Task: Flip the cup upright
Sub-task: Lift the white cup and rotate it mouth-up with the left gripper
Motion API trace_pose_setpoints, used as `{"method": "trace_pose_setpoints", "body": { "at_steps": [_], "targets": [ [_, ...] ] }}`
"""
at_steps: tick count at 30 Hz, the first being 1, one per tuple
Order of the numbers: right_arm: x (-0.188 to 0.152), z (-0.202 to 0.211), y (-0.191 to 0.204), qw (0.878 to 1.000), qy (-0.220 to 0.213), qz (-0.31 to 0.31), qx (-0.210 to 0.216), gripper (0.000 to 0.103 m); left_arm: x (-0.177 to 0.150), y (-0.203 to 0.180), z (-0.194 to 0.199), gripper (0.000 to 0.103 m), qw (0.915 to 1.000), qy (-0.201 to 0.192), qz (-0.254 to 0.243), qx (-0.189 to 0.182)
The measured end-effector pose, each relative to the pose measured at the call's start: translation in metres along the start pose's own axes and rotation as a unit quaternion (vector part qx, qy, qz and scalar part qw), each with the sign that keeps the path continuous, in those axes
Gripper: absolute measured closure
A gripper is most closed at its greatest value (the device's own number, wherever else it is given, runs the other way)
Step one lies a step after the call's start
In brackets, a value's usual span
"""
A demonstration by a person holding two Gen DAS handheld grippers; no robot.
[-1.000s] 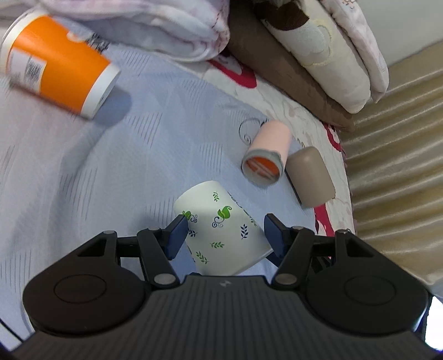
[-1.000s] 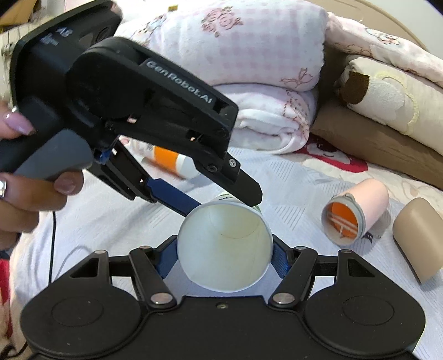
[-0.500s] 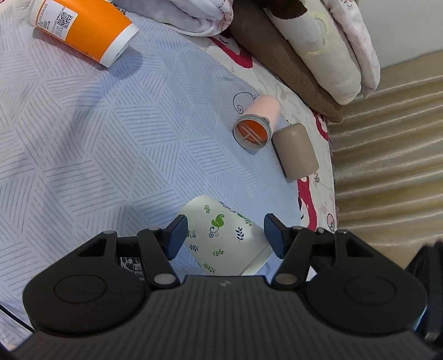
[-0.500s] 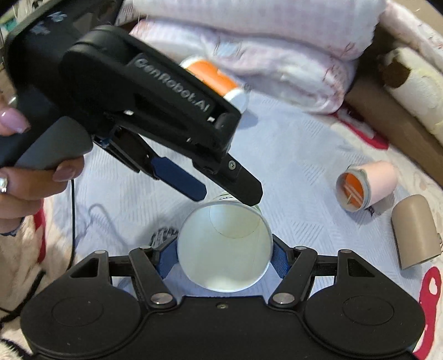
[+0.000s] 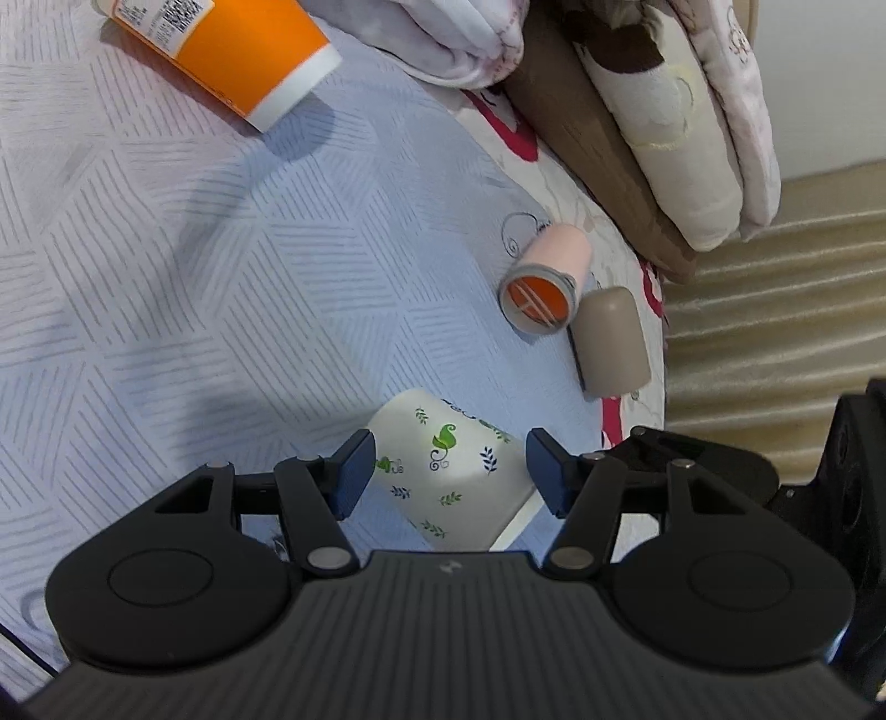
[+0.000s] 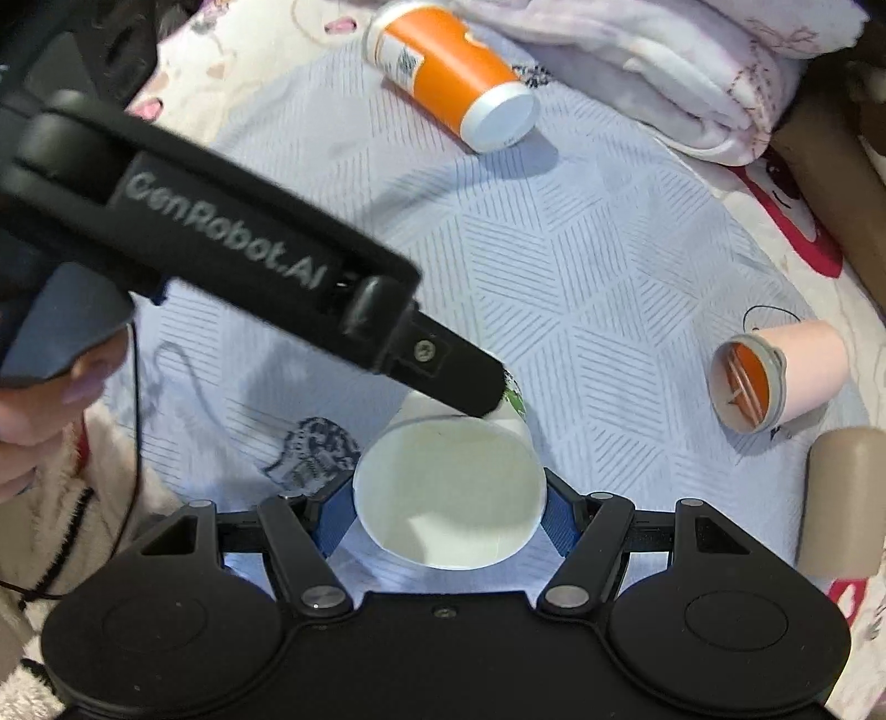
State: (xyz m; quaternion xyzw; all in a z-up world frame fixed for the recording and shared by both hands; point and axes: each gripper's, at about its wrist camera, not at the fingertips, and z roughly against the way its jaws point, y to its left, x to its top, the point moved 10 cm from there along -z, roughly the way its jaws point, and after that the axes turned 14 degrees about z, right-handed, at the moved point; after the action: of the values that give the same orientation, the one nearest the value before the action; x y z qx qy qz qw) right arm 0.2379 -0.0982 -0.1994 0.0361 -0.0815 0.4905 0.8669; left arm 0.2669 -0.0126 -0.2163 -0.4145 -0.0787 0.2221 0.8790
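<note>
A white paper cup with green and blue leaf prints (image 5: 443, 471) is held off the bed, tilted, with its open mouth (image 6: 448, 493) facing the right wrist camera. My right gripper (image 6: 448, 512) is shut on the cup at its rim. My left gripper (image 5: 446, 471) is open, its blue pads on either side of the cup's body without pressing it. The left gripper's black body (image 6: 249, 266) crosses the right wrist view above the cup.
An orange cup (image 5: 232, 50) lies on its side on the pale patterned bedspread (image 5: 221, 277), far left. A pink tube with an orange inside (image 5: 545, 277) and a beige cylinder (image 5: 612, 343) lie near the bed's right edge. Folded blankets and pillows (image 5: 664, 111) lie behind.
The right gripper has tipped the cup's mouth more upward and the view now looks down on the bed. The left gripper stays open around the cup.
</note>
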Motion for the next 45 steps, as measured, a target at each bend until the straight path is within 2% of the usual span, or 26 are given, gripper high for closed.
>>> {"method": "trace_pose_setpoints", "body": {
  "at_steps": [3, 6, 10, 22, 30, 34, 42, 45],
  "targets": [
    [0.006, -0.003, -0.004, 1.0, 0.018, 0.004, 0.015, 0.031, 0.006, 0.002, -0.001, 0.045, 1.0, -0.002, 0.008, -0.004],
    [0.01, -0.005, -0.005, 0.999, 0.036, 0.023, 0.008, 0.031, 0.01, 0.007, -0.002, 0.045, 0.9997, 0.002, 0.023, -0.002],
    [0.012, -0.002, 0.0, 0.997, 0.058, 0.041, 0.018, 0.031, 0.01, 0.013, -0.008, 0.045, 0.9993, 0.007, 0.037, -0.002],
    [0.016, -0.009, -0.005, 0.99, 0.112, 0.083, 0.021, 0.031, 0.014, 0.027, -0.012, 0.045, 0.9986, 0.0, 0.048, 0.024],
    [0.036, -0.015, -0.011, 0.99, 0.105, 0.092, 0.015, 0.031, 0.029, 0.026, 0.002, 0.045, 0.9987, -0.035, 0.03, 0.021],
    [0.035, -0.013, -0.012, 0.991, 0.093, 0.091, 0.017, 0.03, 0.034, 0.018, 0.011, 0.045, 0.9988, -0.045, 0.018, 0.001],
    [0.033, -0.013, -0.011, 0.992, 0.073, 0.104, 0.008, 0.028, 0.023, -0.012, 0.019, 0.045, 0.9982, -0.038, -0.039, -0.024],
    [0.033, -0.011, -0.01, 0.992, 0.068, 0.109, 0.006, 0.028, 0.019, -0.016, 0.018, 0.045, 0.9981, -0.029, -0.044, -0.031]
  ]
}}
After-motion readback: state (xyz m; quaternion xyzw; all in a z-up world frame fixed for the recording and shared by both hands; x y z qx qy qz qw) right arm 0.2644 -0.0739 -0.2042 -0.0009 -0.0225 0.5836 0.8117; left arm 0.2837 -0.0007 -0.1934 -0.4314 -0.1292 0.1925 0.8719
